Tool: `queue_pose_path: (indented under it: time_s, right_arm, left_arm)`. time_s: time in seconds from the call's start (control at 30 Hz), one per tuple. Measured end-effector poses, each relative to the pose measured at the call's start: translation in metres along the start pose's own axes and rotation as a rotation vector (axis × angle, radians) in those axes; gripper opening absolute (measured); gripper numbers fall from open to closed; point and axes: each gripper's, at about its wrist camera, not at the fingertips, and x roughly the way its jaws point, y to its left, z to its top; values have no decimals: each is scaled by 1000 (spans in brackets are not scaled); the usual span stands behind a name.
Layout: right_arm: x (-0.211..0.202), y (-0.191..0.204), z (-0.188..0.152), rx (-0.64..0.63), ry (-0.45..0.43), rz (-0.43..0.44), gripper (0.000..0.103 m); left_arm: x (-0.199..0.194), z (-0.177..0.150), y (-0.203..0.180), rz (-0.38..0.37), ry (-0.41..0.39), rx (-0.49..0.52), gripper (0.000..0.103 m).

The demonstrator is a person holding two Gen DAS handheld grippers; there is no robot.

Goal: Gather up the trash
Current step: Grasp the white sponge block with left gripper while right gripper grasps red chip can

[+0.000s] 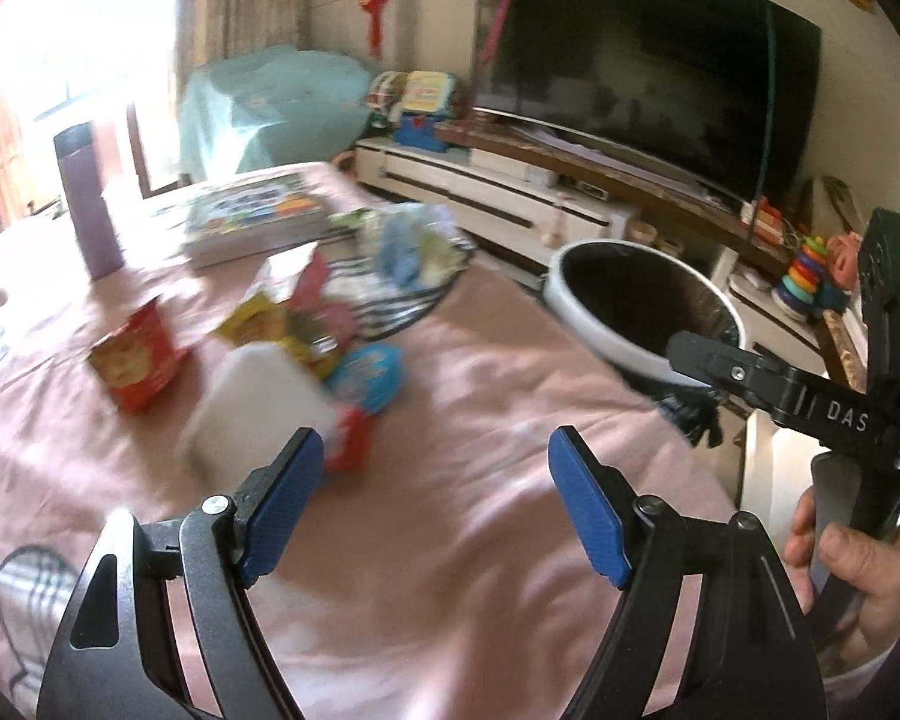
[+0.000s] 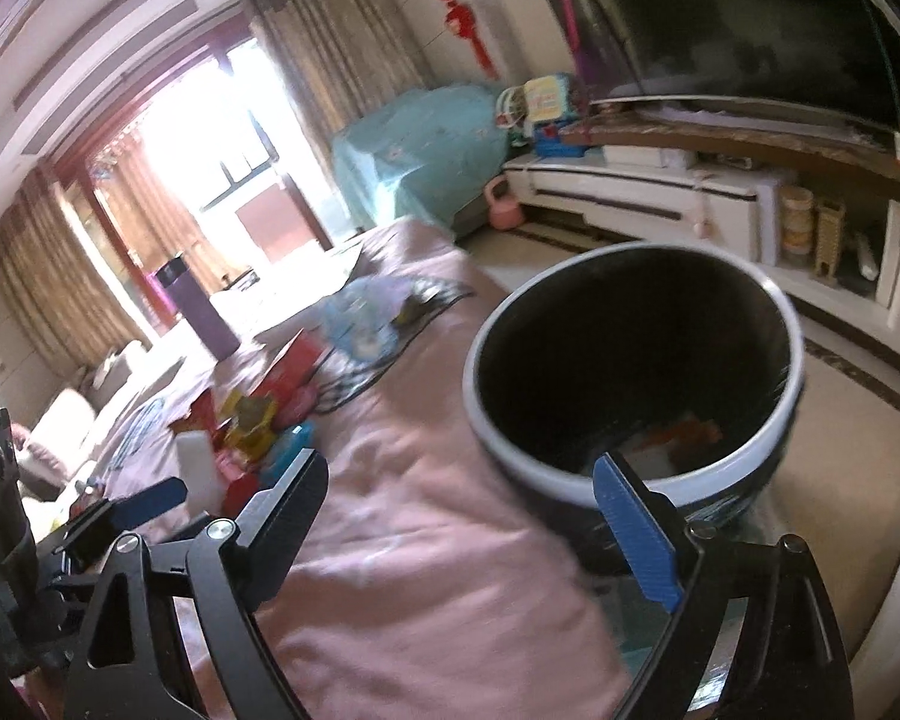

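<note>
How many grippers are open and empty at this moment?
2. The left gripper hovers over the pink tablecloth near the trash pile; the right gripper hovers by the trash bin.

— Pink tablecloth [image 1: 480, 360]: soft matt cloth, creased. Red carton [image 1: 135, 360]: printed card, slightly glossy.

— Yellow wrappers [image 1: 282, 324]: shiny crinkled foil or plastic, blurred. Trash bin [image 2: 792, 414]: smooth glossy white rim, dark matt liner inside.

— Left gripper [image 1: 435, 501]: matt black plastic arms, blue ribbed pads [image 1: 585, 510], bright metal screws. Same finish on right gripper [image 2: 468, 522].

— Purple flask [image 1: 87, 204]: smooth satin body, probably metal. TV screen [image 1: 642, 84]: glossy black, reflective.
</note>
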Motion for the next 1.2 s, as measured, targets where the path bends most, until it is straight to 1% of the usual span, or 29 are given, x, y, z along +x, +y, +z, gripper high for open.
queue_pose_path:
  time_s: [0.17, 0.27, 0.43, 0.57, 0.7, 0.8, 0.93, 1.0, 1.03, 1.07, 1.13, 1.2]
  right_arm:
    - [7, 19, -12, -23, 28, 24, 91]
    - [11, 32, -18, -45, 44, 35, 91]
    - [21, 49, -24, -81, 72, 55, 91]
    - [33, 61, -27, -97, 96, 70, 91]
    - [41, 67, -28, -97, 106, 82, 91]
    - [45, 68, -28, -93, 114, 87, 91]
    - [52, 71, -26, -95, 127, 95, 91]
    - [55, 74, -26, -100, 134, 100, 91]
    - [56, 75, -26, -104, 138, 104, 91]
    - [58, 77, -25, -108, 142, 112, 91]
    - [62, 82, -25, -121, 147, 125, 90]
    - [66, 89, -24, -143, 156, 139, 85]
  left_arm:
    - [-13, -13, 37, 48, -1, -61, 79]
    - [-15, -17, 53, 65, 5, -88, 79]
    - [-15, -20, 72, 73, 15, -110, 79]
    - [-7, -18, 76, 61, 29, -77, 82]
    - [8, -11, 77, 76, 37, 11, 83]
    - [23, -8, 79, 72, 69, 58, 84]
    - [38, -7, 82, 38, 101, 86, 83]
    - [40, -8, 84, 14, 107, 92, 68]
    - [41, -9, 84, -4, 117, 88, 56]
    - [42, -9, 86, -18, 125, 78, 56]
    - [38, -10, 91, -30, 115, 49, 55]
    - [30, -11, 99, -53, 116, 11, 55]
